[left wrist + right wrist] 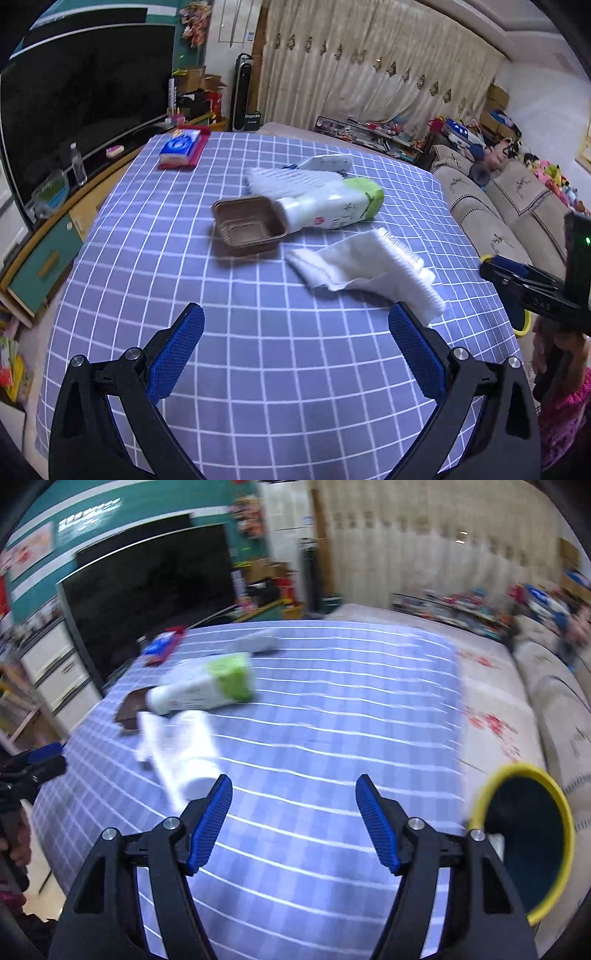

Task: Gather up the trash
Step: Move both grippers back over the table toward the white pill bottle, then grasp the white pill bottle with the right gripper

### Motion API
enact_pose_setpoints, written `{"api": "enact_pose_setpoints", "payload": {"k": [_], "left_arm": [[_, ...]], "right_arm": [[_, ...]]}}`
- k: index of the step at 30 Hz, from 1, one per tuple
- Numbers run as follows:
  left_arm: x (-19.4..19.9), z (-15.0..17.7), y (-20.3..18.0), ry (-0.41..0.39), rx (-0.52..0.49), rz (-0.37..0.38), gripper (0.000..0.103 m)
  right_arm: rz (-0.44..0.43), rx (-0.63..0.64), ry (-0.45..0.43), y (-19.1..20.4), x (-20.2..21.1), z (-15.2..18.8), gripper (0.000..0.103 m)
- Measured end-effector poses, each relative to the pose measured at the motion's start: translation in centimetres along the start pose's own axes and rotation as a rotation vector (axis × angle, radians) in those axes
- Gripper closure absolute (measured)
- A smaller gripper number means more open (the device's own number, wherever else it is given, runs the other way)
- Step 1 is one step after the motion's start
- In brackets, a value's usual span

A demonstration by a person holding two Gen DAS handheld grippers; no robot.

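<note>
brown tray (251, 227): nothing inside | yellow-rimmed bin (524, 843): contents unclear

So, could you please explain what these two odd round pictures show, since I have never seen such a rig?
A person holds a two-finger gripper in each hand, each with a fisheye camera looking along its blue-padded fingers. One picture comes from the left gripper, the other from the right gripper. Both are open and hold nothing. On the checked cloth lie a brown tray, a white and green bottle, a white tissue and a blue pack. The yellow-rimmed bin sits at the right.
</note>
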State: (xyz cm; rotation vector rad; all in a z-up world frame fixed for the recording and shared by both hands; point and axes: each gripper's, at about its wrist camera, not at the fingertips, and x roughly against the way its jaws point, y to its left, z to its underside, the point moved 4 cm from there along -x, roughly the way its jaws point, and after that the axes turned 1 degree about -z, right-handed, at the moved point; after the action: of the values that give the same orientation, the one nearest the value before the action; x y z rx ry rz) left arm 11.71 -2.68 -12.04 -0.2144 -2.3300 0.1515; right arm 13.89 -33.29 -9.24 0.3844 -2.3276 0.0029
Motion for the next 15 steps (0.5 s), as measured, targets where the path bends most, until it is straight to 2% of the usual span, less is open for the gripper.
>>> {"api": "enact_pose_setpoints", "payload": {"k": [5,15], "left_arm": [[-0.3,0.8,-0.1,0.006,0.026,0.007,0.005],[-1.0,1.6,0.8,0.022,0.062,0.011,0.005]], "right_arm": [[-0.075,0.061,0.062,3.0,-3.3,-1.7,0.037],[-0.107,0.132,0.147,5.0,-6.6,-2.7,0.037]]}}
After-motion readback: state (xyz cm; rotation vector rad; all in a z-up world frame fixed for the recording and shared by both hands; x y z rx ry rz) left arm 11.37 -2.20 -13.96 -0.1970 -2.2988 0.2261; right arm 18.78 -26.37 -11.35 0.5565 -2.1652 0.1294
